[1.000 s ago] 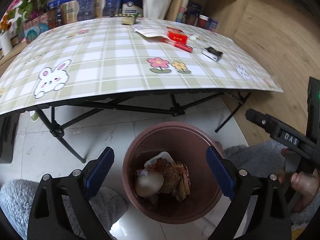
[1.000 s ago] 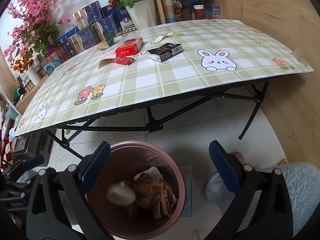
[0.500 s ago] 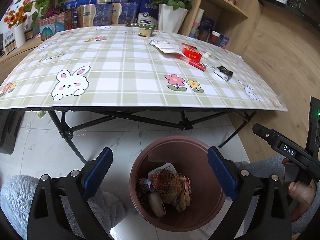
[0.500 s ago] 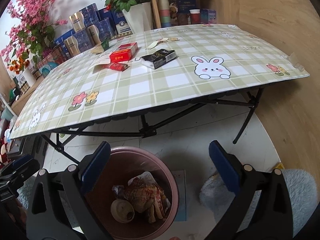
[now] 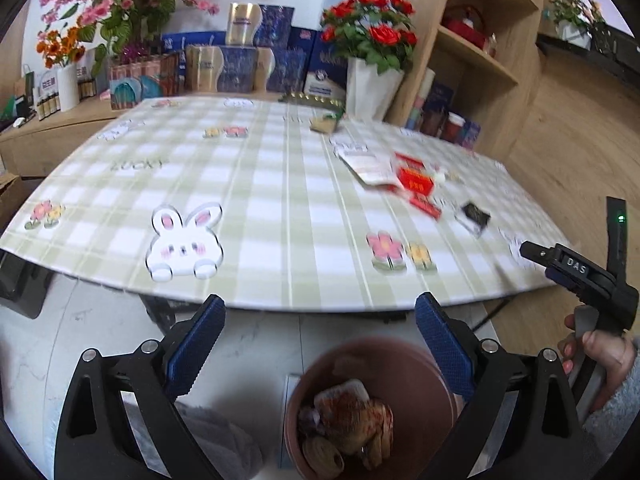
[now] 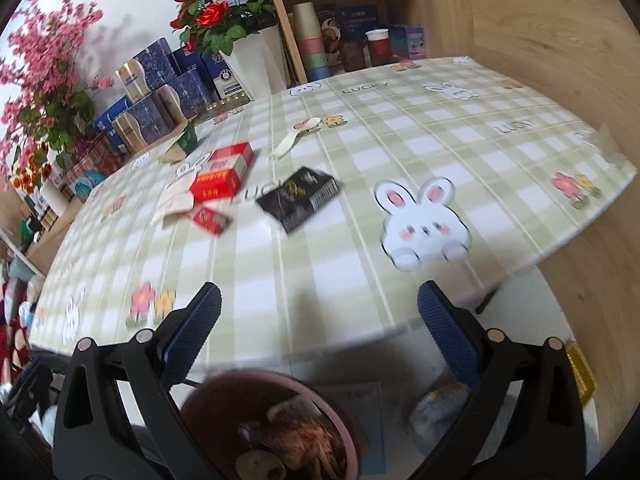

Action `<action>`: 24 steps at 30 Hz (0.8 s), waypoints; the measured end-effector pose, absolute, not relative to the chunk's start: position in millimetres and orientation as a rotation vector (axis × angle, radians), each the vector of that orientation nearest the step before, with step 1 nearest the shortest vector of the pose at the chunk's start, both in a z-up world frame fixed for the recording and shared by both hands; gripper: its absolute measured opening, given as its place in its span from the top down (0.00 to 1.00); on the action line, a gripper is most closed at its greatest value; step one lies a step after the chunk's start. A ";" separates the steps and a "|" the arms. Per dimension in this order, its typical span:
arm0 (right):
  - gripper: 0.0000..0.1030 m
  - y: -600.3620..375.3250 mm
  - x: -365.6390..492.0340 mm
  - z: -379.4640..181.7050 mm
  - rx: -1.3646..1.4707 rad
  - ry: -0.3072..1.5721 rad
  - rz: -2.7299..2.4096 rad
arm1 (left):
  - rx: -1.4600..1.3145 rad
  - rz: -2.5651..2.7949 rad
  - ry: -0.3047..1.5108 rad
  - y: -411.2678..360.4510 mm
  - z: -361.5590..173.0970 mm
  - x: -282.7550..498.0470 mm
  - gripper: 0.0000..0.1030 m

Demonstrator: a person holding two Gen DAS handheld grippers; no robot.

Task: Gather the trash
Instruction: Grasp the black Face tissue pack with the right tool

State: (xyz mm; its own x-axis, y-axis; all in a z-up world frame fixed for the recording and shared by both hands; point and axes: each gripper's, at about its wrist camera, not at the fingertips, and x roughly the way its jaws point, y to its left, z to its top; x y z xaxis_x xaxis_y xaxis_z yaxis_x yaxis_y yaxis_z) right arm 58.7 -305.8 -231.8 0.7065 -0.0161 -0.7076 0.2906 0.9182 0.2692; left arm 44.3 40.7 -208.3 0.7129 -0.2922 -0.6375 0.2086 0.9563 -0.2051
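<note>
Both my tongs (image 5: 316, 344) (image 6: 320, 332) gape empty | bin (image 6: 224, 396) part-filled | cigarette packs (image 6: 224, 174) left, counter (image 6: 400, 280) twelve o'clock

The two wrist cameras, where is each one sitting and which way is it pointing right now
Left wrist: rides the left gripper, facing the checked table over the trash bin; its open fingers, the right gripper's tip and a hand show.
Right wrist: rides the right gripper, facing the same table from further right; only its open fingers show.
Shared: table, bin, red box, black pack, rose pot.
</note>
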 end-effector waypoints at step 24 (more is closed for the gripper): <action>0.49 -282.5 221.8 -254.3 0.163 0.949 -0.126 | -0.112 -0.286 0.697 50.1 -201.8 97.4 0.09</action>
State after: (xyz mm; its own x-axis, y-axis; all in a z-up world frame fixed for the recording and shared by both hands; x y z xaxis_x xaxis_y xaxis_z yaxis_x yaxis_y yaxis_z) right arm 221.8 -282.5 -254.3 0.5769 -0.0354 -0.8160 0.1781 0.9805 0.0833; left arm 97.4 50.1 -201.8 0.7299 -0.2967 -0.6158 0.2221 0.9549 -0.1969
